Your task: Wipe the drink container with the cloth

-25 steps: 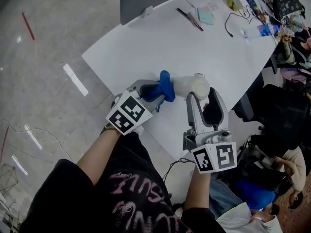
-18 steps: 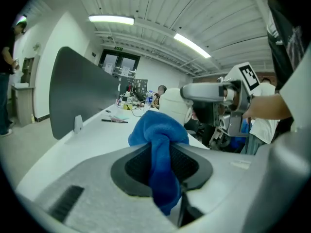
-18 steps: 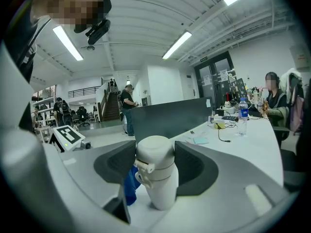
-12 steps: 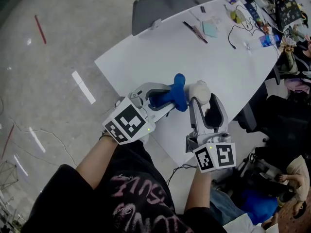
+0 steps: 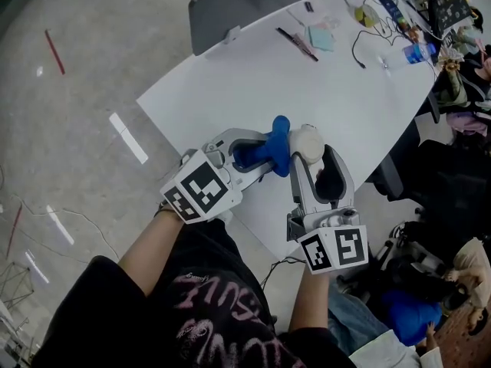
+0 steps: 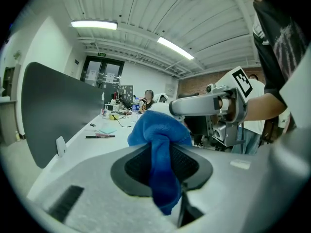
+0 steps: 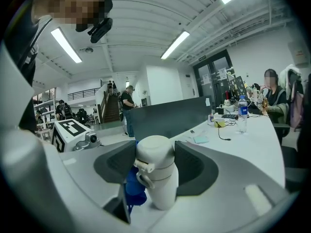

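Cloth [image 6: 160,135] of soft blue pile is pinched between the jaws of the left gripper [image 5: 261,158], which are closed on a gathered fold, so a bunched head bulges past the tips and a tail hangs back toward the camera. The drink container [image 7: 156,171], a white lidded flask with a small loop handle at its neck, is clamped by its body between the 2 jaws of the right gripper [image 5: 313,159], over the near part of the white table [image 5: 253,75]; whether it rests on the top I cannot tell. In the head view the bunched cloth lies against the flask's left side near the lid. The flask looks rigid and smooth, so probably slippery under a sideways rub. The hold across its body seems right, leaving lid and shoulder bare. How full or heavy it is cannot be judged. The cloth is limp and will fold away under pressure, so a short grip close to the bunch should give the firmest wiping pad
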